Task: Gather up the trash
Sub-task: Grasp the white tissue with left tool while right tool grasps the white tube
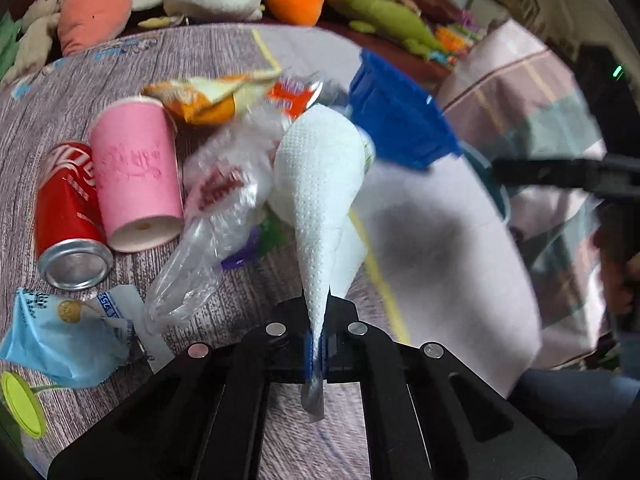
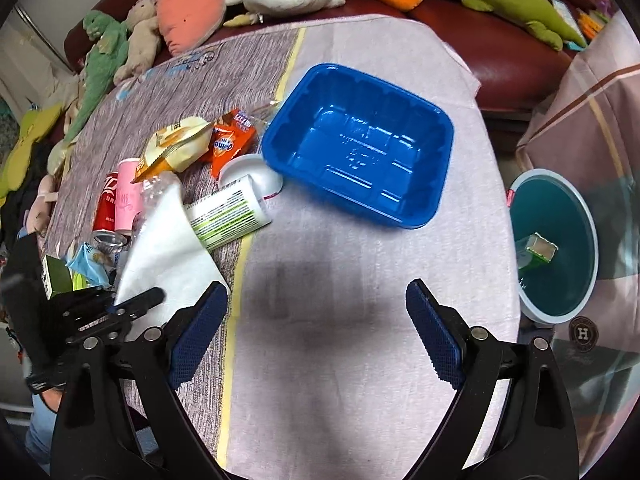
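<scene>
My left gripper (image 1: 316, 354) is shut on the narrow end of a white paper napkin (image 1: 320, 176), which fans out ahead of the fingers above the table. The right wrist view shows the same napkin (image 2: 160, 252) and left gripper (image 2: 120, 312) at the lower left. My right gripper (image 2: 316, 292) stands open over bare pink cloth with nothing between its blue pads. Trash lies in a heap: a red can (image 1: 68, 216), a pink paper cup (image 1: 136, 176), a clear plastic bag (image 1: 216, 216), a light blue wrapper (image 1: 60, 340), a yellow snack bag (image 2: 176, 148) and a white bottle with a green label (image 2: 228, 216).
An empty blue plastic tray (image 2: 436, 184) sits on the cloth beyond the right gripper. A teal bin (image 2: 560, 216) stands off the table's right edge with a green carton (image 2: 536, 254) inside. Plush toys (image 2: 188, 0) line the dark red sofa behind the table.
</scene>
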### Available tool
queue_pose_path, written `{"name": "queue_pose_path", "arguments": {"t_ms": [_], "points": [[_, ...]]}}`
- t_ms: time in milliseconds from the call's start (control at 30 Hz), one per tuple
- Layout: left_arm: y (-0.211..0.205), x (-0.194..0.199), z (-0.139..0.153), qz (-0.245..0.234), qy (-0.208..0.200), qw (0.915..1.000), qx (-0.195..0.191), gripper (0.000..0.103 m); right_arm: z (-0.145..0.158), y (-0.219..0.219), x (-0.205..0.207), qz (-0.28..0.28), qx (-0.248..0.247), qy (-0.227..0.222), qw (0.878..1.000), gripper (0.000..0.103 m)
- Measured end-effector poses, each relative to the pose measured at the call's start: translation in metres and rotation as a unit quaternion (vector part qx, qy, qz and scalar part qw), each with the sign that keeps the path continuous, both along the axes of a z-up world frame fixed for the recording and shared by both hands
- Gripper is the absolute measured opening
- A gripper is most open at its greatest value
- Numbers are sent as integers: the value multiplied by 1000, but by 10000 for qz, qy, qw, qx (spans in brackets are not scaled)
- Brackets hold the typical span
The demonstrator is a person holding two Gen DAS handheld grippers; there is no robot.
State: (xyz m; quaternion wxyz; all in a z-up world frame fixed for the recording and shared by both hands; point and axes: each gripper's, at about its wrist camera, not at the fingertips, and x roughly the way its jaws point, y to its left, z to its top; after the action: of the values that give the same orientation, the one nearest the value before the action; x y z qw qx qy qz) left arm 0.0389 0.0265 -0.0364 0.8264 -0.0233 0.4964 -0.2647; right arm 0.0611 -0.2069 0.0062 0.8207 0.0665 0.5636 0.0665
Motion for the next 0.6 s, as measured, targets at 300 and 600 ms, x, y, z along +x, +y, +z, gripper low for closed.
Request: {"name": "queue_pose_path", "arguments": {"t_ms": [300,600], "points": [[44,15,43,829,-409,9946,-467,3,-16,23,22,-198,552,274,9979,69],[72,34,49,1196,-431,9895,-683,3,-46,60,69,-475,958,637,9922,68]]}}
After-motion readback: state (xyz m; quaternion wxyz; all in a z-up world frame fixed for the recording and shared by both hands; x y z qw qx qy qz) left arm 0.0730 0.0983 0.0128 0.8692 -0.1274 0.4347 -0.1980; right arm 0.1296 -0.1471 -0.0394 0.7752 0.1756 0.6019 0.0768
